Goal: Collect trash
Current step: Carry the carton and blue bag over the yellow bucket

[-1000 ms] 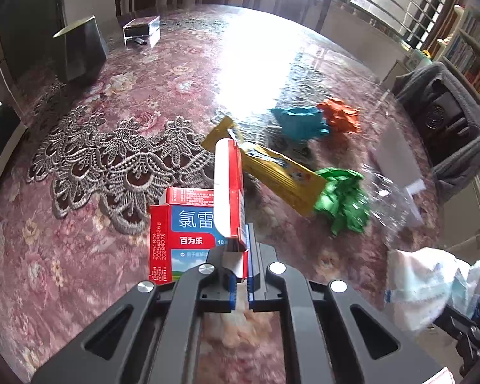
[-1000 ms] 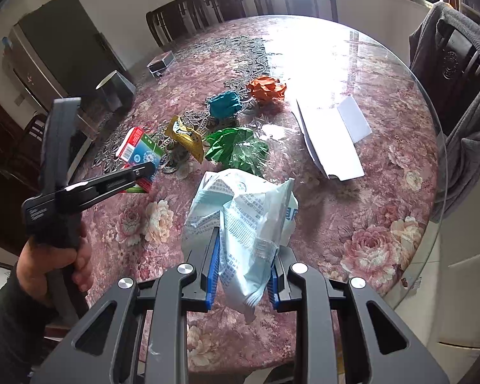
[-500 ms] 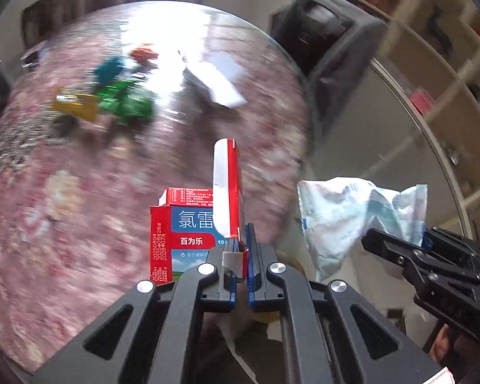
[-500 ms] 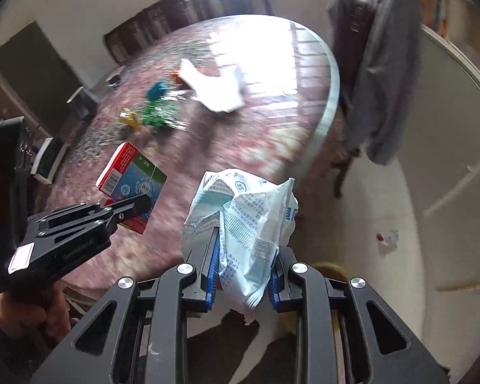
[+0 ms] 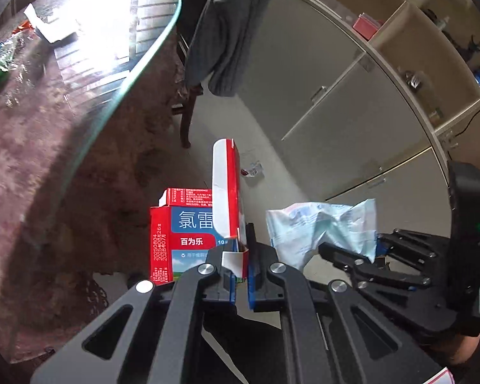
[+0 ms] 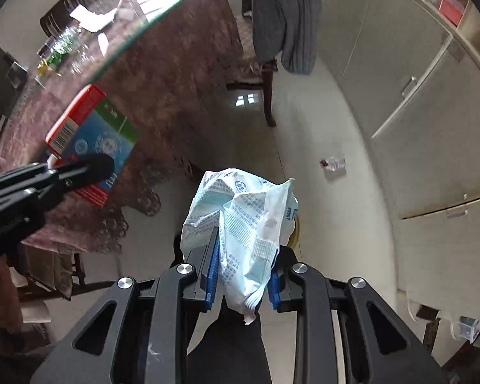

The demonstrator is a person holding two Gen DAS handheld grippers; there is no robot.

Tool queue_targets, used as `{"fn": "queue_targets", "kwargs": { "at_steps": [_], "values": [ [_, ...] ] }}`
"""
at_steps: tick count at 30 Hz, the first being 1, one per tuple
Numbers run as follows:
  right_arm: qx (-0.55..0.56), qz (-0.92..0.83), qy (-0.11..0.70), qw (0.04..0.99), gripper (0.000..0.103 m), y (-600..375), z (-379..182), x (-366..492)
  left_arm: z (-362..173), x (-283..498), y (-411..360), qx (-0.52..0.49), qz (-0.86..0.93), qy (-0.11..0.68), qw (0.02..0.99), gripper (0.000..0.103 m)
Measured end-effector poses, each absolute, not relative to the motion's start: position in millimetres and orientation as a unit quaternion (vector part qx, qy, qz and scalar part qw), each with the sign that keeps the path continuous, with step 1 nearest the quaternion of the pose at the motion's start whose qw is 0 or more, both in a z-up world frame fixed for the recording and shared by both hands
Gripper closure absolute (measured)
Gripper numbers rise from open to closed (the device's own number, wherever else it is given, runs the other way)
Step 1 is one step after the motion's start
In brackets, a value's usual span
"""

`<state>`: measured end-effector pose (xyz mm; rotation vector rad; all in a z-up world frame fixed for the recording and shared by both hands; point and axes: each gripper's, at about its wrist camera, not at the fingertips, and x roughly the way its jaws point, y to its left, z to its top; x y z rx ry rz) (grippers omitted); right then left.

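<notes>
Two grippers overhang pale floor point(image 6: 304, 147) beside glass-topped table point(image 5: 80, 102).

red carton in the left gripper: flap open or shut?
Open. The red carton has its top flap standing up off the box, white inside showing; the left gripper pinches that flap's base.

Left wrist view: looks steeply down past the table edge point(image 5: 134, 73) to the floor, close behind its own fingers.
Right wrist view: also tilted steeply down, just beside the table.
Shared: table edge, grey garment point(image 6: 288, 22) on a chair, cabinet doors point(image 5: 352, 102).
</notes>
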<state>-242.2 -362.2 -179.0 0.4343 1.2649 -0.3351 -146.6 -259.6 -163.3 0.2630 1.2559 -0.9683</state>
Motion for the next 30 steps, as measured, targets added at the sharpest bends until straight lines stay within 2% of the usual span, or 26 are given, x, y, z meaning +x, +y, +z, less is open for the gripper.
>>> {"fn": "queue_targets", "kwargs": {
  "at_steps": [21,30],
  "values": [
    [0.199,-0.137,0.61,0.755,0.075,-372,-206,-253,-176,-158,-278,0.144,-0.419,0.574,0.688,0.098],
    [0.203,-0.139,0.609,0.754,0.066,-375,-208,-253,-178,-159,-280,0.152,-0.422,0.576,0.684,0.098]
  ]
}}
